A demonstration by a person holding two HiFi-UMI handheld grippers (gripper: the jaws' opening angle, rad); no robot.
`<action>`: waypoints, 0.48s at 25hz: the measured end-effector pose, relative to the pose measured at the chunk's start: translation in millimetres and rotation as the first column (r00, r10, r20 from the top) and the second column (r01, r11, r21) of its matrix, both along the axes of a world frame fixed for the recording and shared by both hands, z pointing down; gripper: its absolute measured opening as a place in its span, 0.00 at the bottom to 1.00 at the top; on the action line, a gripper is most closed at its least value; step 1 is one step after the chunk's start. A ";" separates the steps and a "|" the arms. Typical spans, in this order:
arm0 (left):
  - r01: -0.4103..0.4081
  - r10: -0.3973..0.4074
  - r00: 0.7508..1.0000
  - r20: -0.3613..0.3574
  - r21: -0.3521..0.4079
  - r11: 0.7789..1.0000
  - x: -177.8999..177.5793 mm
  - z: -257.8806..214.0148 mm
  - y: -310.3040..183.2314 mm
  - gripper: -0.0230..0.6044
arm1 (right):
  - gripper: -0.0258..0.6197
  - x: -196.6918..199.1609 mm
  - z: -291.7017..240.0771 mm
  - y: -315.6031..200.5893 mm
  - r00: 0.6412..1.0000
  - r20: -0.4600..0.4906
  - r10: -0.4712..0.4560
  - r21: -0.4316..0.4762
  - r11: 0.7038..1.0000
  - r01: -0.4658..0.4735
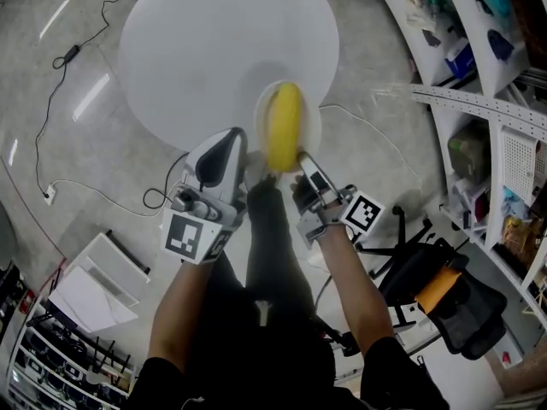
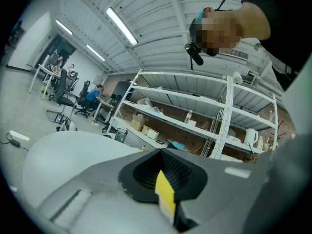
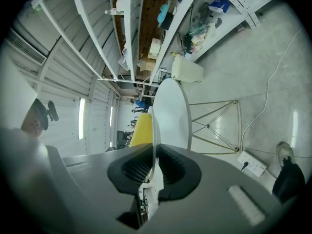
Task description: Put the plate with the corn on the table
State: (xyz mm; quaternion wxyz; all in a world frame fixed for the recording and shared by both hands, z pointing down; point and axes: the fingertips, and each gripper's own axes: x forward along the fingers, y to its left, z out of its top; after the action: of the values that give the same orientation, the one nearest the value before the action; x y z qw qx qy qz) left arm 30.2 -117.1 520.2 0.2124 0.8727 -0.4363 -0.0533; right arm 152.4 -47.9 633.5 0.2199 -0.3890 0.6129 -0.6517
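Clearly the right gripper point(image 1: 301, 162) had its fingers point(image 3: 181, 173) clenched on the near rim of the white plate point(image 1: 313, 131), the thin rim running edge-on between the black pads in the right gripper view point(image 3: 154, 130). A yellow ear of corn point(image 1: 284, 126) lay lengthwise across the plate, filling most of it. The plate hung over the near edge of the round white counter point(image 1: 214, 49) (whether its underside actually touched the top, neither view settled). Seen from the right gripper, the corn point(image 3: 140, 130) sat on one side of the plate and the counter's disc point(image 3: 173, 115) just on the other. The left gripper point(image 1: 232, 143) was just beside the plate, on its left in the head view, apart from the rim. Its fingers point(image 2: 187, 172) were pressed together, with a small yellow strip point(image 2: 165, 195) showing at the seam, though what that strip was could not be made out. Metal shelves point(image 1: 504, 143) with boxes and bottles stood to the right of the counter, and a black chair point(image 1: 449, 310) stood on the floor near the person's right arm.
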 end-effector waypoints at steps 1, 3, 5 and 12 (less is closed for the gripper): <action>0.006 -0.006 1.000 -0.006 0.000 1.000 0.5 0.6 -1.4 0.04 | 0.10 0.2 4.1 0.2 1.000 0.002 0.001 -0.005 1.000 -0.001; 0.012 -0.012 1.000 -0.013 -0.001 1.000 0.8 2.6 -3.4 0.04 | 0.10 0.6 11.2 0.5 1.000 0.005 0.003 -0.012 1.000 -0.003; 0.009 -0.009 1.000 -0.012 -0.001 1.000 0.8 5.6 -3.2 0.04 | 0.10 1.5 16.4 0.6 1.000 0.004 0.002 -0.016 1.000 -0.002; 0.009 -0.009 1.000 -0.013 -0.003 1.000 2.0 10.9 -2.8 0.04 | 0.10 3.8 32.7 3.5 1.000 -0.002 0.006 -0.029 1.000 -0.006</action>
State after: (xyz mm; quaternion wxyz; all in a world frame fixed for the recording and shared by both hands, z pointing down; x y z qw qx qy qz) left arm 32.2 -119.9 531.1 0.2161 0.8702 -0.4388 -0.0593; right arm 156.1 -44.4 666.2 0.2154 -0.3946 0.6025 -0.6595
